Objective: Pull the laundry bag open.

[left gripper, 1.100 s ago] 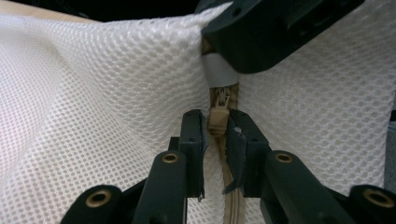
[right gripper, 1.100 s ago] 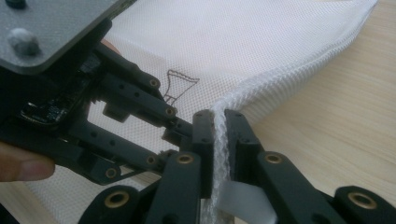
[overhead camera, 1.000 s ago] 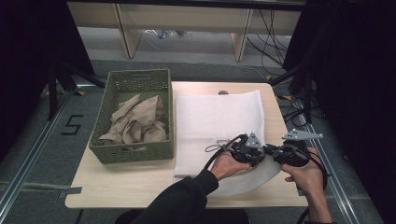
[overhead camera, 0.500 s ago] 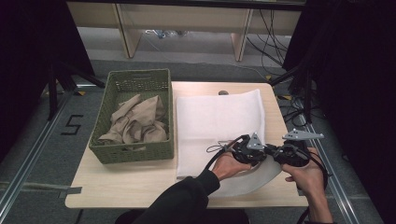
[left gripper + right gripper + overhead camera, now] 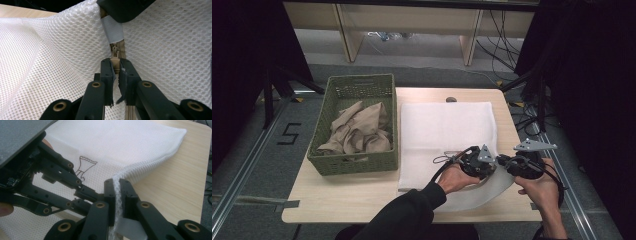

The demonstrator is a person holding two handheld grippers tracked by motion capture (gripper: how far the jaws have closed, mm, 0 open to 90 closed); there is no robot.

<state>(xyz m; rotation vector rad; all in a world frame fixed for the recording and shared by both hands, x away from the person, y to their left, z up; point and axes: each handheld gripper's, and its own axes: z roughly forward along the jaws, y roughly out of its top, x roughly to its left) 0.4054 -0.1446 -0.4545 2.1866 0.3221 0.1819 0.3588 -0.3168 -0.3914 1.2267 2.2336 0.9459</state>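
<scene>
At the table's near right edge, the left gripper (image 5: pixel 115 72) pinches the zipper pull (image 5: pixel 115 60) of a white mesh laundry bag (image 5: pixel 447 131); the right gripper (image 5: pixel 117 192) clamps its edge. The small pull may slip free if tugged crookedly.

The two hands and grippers are hiding the mesh bag's (image 5: pixel 447 132) lower right corner in the high view. The zipper (image 5: pixel 115 53) is running off the bottom edge of the left gripper view, and a dark gripper body is covering its upper end.
</scene>
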